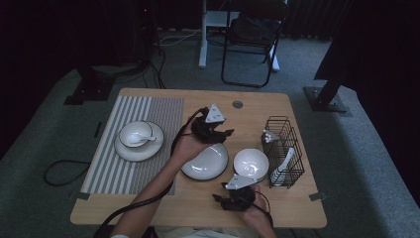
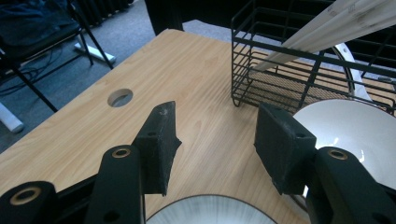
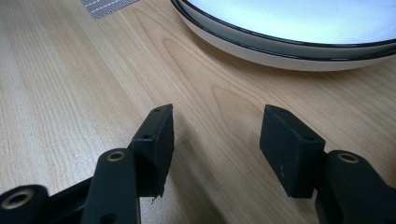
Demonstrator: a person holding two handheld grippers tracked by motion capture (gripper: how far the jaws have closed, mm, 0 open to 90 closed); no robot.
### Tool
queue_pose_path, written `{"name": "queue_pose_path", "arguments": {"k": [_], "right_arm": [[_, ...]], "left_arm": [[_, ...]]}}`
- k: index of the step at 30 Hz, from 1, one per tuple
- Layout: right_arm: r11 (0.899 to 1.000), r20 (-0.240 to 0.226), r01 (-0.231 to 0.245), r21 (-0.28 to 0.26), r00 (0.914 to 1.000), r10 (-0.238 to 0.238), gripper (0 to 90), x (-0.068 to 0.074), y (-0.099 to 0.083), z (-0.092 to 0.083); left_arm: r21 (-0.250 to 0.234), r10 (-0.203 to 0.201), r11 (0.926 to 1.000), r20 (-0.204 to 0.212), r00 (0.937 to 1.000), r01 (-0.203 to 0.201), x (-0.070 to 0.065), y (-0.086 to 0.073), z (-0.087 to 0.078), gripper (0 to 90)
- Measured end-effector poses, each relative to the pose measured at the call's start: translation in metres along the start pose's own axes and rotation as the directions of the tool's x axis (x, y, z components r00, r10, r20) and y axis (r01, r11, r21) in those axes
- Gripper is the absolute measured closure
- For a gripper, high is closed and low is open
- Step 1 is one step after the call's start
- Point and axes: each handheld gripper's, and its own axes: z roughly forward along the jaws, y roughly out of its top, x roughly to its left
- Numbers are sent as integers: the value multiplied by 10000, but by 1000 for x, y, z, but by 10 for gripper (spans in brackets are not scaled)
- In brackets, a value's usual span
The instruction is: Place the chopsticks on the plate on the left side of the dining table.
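With the left gripper (image 1: 214, 130) hovering wide and empty above the far rim of the plate (image 1: 205, 162) mid-table, beside the bowl (image 1: 250, 163), lower squarely, straddle the rim, close gently, keeping the right gripper (image 1: 236, 198), also wide, clear.

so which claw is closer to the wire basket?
Left. The left claw hovers open above the plate, facing the wire basket. The right claw sits open at the near table edge.

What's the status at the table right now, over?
Left gripper open above plate. Right gripper open, empty, low beside that plate. Wire basket and bowl stand close by.
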Motion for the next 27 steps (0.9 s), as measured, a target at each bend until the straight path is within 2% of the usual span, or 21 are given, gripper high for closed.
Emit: {"name": "queue_pose_path", "arguments": {"k": [5,13,27], "right_arm": [[10000,22,-4,-1,10000,4,439,0,0,0],[10000,54,-19,-7,10000,20,436,1,-1,-1],[10000,61,-64,-23,10000,64,436,1,-2,-2]], "left_arm": [[-121,-52,9999,186,9998,55,-4,5,4,498],[-219,305,9993,472,9984,-294,-16,20,11,498],[-297,594,9979,896,9942,-570,-33,37,24,500]]}}
